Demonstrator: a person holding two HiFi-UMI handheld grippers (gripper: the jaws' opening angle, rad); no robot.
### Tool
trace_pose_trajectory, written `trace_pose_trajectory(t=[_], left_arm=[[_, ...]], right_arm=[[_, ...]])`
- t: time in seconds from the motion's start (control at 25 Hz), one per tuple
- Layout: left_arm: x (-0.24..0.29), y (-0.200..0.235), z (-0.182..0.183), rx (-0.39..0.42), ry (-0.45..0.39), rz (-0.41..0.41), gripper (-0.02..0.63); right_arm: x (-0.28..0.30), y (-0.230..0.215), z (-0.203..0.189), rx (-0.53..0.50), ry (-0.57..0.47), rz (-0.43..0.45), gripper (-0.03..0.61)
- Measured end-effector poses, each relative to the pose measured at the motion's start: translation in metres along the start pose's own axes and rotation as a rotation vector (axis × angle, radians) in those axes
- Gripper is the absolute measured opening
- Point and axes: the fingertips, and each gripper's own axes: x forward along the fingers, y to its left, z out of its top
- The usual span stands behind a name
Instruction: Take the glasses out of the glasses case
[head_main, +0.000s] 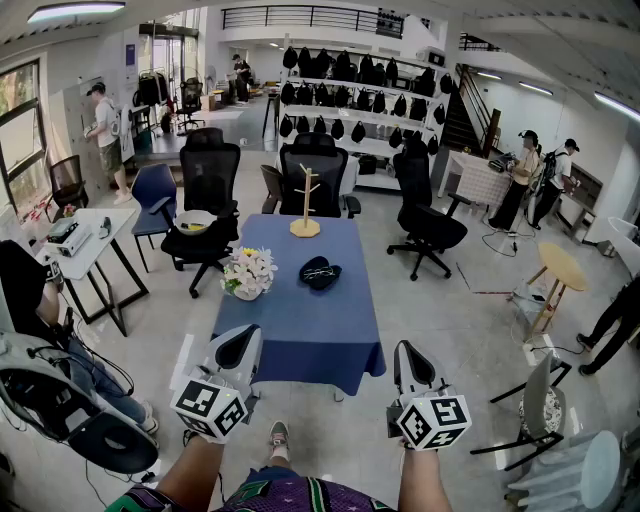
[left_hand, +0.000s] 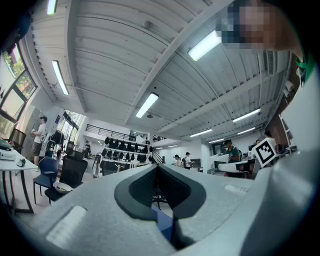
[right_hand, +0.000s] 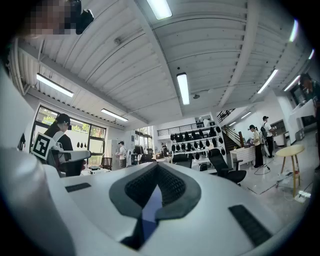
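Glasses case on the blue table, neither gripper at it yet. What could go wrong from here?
1. The glasses case lies mid-table, with the flower pot close on its left. The left gripper could knock the pot on the way in.
2. Both the left and the right gripper have their jaws together. Arriving like that would shove the case, not grasp it.
3. Both gripper views look up at the ceiling, so only the head view can guide the approach.

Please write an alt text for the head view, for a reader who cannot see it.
The left gripper and the right gripper, both shut and empty, are held at the near end of a table with a blue cloth. On it are a dark glasses case, a flower bouquet and a wooden stand; black office chairs stand around.
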Motion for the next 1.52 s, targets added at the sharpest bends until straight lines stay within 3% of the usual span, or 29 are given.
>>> trace_pose_trajectory(t=[0.88,1.52], left_arm=[[0.009,0.002,-0.006,-0.002,0.042,-0.006,0.015],[0.073,0.036,-0.019,-0.025,0.05,-0.027,0.015]], right_arm=[[0.009,0.0,0.002,0.04,-0.028,0.023,0.0],[0.067,-0.025,0.01,0.026,-0.043,0.001,0.002]])
